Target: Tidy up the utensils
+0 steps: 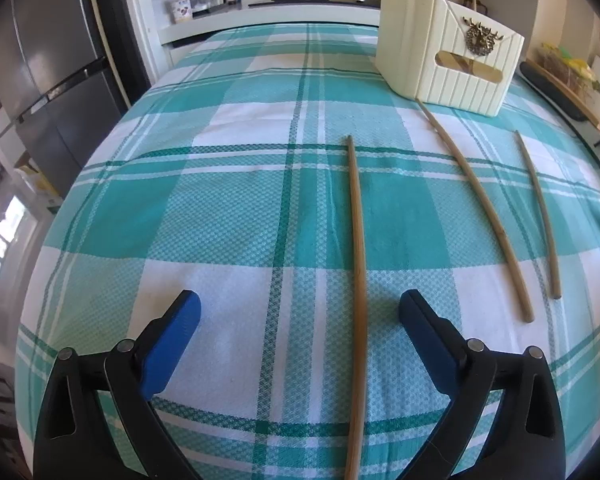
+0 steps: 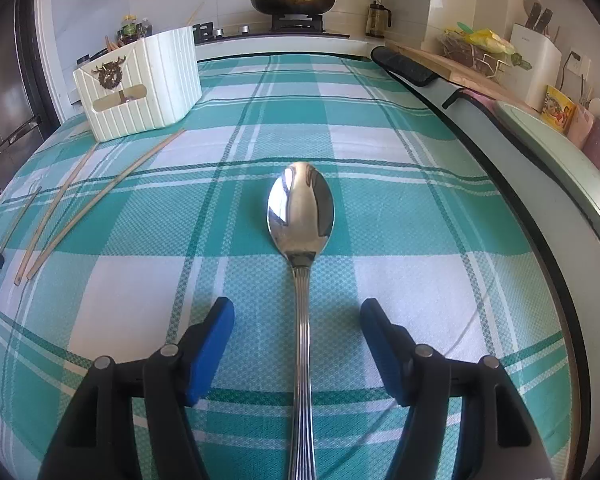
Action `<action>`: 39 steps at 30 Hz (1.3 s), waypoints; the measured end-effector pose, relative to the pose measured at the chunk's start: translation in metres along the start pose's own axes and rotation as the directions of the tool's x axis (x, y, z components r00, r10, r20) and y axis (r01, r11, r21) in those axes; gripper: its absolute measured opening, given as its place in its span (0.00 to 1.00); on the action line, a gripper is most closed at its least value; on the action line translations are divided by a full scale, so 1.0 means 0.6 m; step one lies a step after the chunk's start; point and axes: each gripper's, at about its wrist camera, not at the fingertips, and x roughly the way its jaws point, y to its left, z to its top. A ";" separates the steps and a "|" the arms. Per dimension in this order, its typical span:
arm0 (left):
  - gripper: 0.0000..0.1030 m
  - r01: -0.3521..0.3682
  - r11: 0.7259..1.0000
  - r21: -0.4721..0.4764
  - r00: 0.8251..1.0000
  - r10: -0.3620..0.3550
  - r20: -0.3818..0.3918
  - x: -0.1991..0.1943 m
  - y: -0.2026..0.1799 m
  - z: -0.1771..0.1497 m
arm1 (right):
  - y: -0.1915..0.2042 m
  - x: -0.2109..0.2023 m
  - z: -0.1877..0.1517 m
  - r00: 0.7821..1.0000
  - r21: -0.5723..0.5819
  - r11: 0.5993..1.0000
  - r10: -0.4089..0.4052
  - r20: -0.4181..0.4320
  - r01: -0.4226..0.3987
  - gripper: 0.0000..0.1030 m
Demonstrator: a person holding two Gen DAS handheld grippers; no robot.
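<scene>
We are working over a teal and white checked tablecloth (image 1: 228,184) that is covering the whole table, with a stove (image 2: 296,20) and a dark lidded pan (image 2: 293,0) sitting on the counter behind it. The largest thing on the cloth is the cream ribbed utensil holder (image 1: 448,52), which is standing upright toward the far side and carrying a brass ornament (image 1: 482,38) on its front; through its slot we are seeing wooden pieces inside, and a chopstick tip is poking above its rim. Our left gripper (image 1: 300,308) is hanging low over the cloth with its blue-padded jaws spread wide, and the nearest chopstick (image 1: 358,264) is lying flat between them, closer to the right-hand pad and touching neither. Our right gripper (image 2: 298,312) is likewise opened wide, and the steel spoon (image 2: 301,216) is lying on the cloth with its ribbed handle running down the middle of the gap, free of both pads, its bowl pointing away from us. Two more chopsticks are lying on the cloth to the right of the first: a long one (image 1: 480,196) whose far tip is reaching the holder's base, and a shorter one (image 1: 538,204) just beside it.
</scene>
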 end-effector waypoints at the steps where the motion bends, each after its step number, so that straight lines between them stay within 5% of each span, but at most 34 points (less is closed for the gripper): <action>1: 0.97 0.000 1.000 -0.001 1.000 0.000 0.000 0.000 0.000 0.000 | -0.001 0.000 0.000 1.000 0.002 1.000 0.002 0.000 -0.002 0.65; 20: 0.98 0.018 1.000 0.000 1.000 -0.018 -0.011 0.003 0.001 0.001 | -0.002 0.000 0.001 1.000 0.002 1.000 0.002 0.000 -0.002 0.65; 28: 0.97 0.140 0.988 0.063 0.986 -0.134 -0.096 -0.004 0.012 0.031 | -0.003 -0.002 0.003 1.000 0.006 1.000 0.006 -0.012 -0.006 0.65; 32: 0.97 0.191 0.977 0.096 0.975 -0.178 -0.130 -0.008 0.016 0.060 | -0.007 -0.003 0.011 0.995 -0.011 0.999 0.034 -0.089 -0.035 0.65; 39: 0.90 0.148 0.961 0.233 0.979 -0.108 -0.174 0.029 -0.022 0.094 | -0.022 0.016 0.043 0.988 -0.014 0.996 0.088 -0.128 -0.090 0.65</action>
